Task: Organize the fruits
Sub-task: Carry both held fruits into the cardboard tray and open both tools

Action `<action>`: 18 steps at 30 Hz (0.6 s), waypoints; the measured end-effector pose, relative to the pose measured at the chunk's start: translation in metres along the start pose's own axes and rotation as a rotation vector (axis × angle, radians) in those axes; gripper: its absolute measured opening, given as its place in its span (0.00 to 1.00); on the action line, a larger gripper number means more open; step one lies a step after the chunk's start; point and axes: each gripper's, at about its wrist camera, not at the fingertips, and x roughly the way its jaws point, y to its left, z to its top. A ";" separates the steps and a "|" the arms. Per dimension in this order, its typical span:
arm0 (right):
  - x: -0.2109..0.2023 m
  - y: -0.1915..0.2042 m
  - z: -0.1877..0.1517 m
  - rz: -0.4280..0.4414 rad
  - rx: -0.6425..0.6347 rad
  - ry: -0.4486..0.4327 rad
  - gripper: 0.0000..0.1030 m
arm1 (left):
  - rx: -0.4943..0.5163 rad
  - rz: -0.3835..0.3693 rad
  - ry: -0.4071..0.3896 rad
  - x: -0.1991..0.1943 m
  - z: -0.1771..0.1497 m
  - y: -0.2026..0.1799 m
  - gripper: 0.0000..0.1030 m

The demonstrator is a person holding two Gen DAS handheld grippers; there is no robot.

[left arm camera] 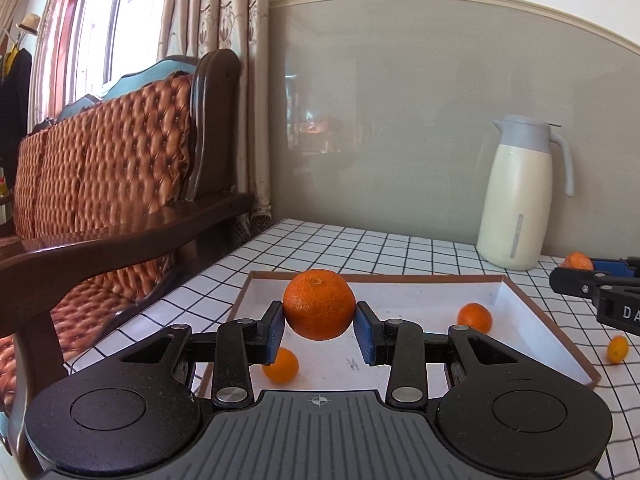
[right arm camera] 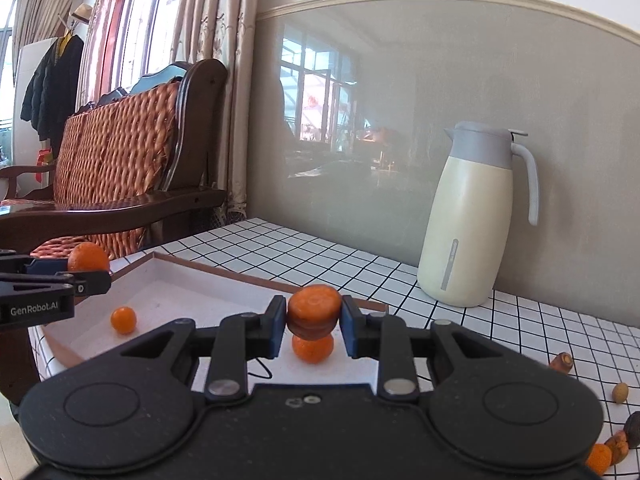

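Observation:
My left gripper [left arm camera: 319,330] is shut on a large orange [left arm camera: 319,305], held above the shallow white tray [left arm camera: 532,320] with a brown rim. Two small oranges lie in the tray [left arm camera: 281,365] [left arm camera: 475,317]. My right gripper [right arm camera: 314,326] is shut on a squat orange fruit [right arm camera: 315,312], over the tray's near right corner [right arm camera: 372,306]. A small orange [right arm camera: 313,348] sits just below it and another [right arm camera: 123,319] lies farther left. The left gripper [right arm camera: 86,282] with its orange [right arm camera: 88,257] shows at the left edge of the right wrist view.
A cream and grey thermos jug [left arm camera: 520,196] stands against the wall on the checked tablecloth [left arm camera: 320,240]. Loose small fruits and peel pieces lie right of the tray [right arm camera: 622,392] [right arm camera: 600,458] [left arm camera: 617,349]. A wooden sofa with woven cushions [left arm camera: 120,168] borders the table's left side.

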 end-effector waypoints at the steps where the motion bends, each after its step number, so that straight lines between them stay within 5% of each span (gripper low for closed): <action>1: 0.004 -0.001 -0.001 0.000 0.006 0.006 0.20 | -0.003 0.003 0.002 0.005 0.001 0.001 0.37; 18: 0.073 -0.027 0.007 -0.016 0.047 0.094 0.20 | -0.026 0.050 0.057 0.070 0.016 0.014 0.37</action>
